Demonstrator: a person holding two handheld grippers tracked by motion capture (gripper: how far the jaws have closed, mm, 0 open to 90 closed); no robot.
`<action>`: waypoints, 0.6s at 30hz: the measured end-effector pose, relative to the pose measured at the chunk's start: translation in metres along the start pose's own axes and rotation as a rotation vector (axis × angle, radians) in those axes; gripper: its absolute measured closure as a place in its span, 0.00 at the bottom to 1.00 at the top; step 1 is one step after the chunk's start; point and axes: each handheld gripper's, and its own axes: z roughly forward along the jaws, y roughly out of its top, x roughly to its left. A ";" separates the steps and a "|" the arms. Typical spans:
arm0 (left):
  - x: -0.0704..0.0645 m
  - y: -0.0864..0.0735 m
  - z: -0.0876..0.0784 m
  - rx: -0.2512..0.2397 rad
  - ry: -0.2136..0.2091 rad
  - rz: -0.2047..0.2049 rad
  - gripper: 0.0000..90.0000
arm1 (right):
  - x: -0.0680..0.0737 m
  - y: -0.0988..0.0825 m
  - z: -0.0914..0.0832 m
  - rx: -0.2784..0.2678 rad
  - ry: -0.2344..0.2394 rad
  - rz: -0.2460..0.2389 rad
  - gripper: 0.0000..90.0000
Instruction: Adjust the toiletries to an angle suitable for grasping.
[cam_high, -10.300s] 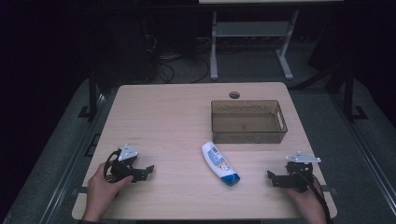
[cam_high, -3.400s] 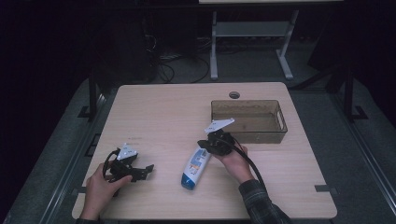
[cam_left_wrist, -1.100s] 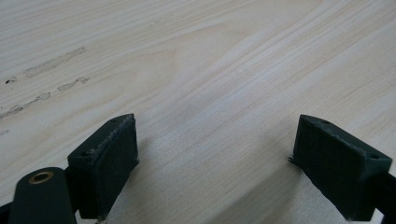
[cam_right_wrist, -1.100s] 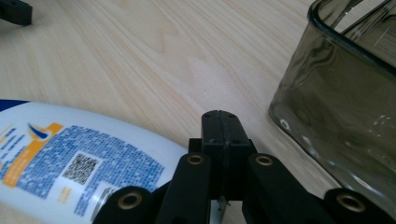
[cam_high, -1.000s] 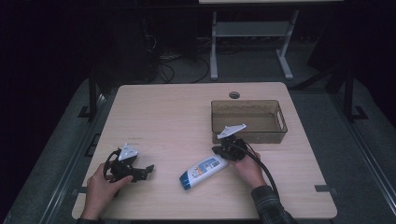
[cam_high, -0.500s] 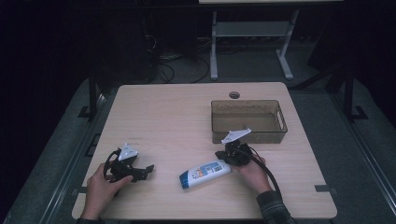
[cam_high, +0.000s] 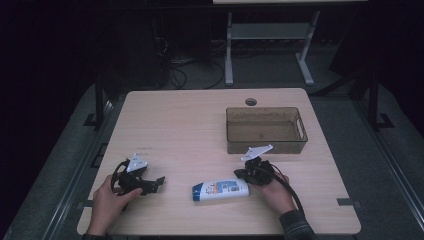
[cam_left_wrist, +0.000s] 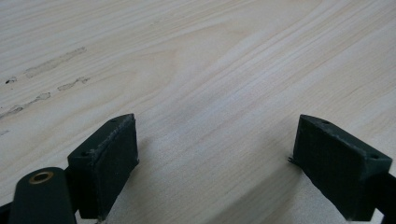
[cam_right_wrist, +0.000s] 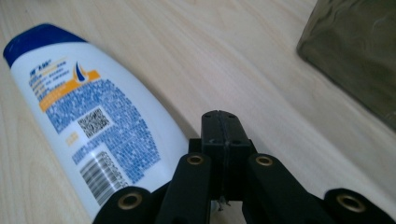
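With your right tongs (cam_right_wrist: 223, 140) pressed together, nudge the shampoo bottle (cam_right_wrist: 100, 121) at their left gently by its base; left tongs (cam_left_wrist: 219, 163) rest spread on the counter (cam_left_wrist: 224, 60).

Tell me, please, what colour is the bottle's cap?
Dark blue cap, clearest in the right gripper view.

The high view is dim with dark surroundings, while both gripper views are bright, soft-shadowed and slightly blurred up close.

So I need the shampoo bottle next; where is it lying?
High view: the shampoo bottle lies flat near the table's front edge, just left of the right hand-held gripper.
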 end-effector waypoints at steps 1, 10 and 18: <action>0.000 0.000 0.000 0.000 0.000 0.000 0.14 | 0.001 -0.003 -0.001 0.000 0.001 0.010 1.00; 0.000 0.000 0.000 0.000 0.000 0.000 0.14 | 0.011 -0.017 -0.011 0.002 0.023 0.009 1.00; 0.000 0.000 0.000 0.000 0.000 0.000 0.14 | 0.018 -0.025 -0.015 0.012 0.033 0.008 1.00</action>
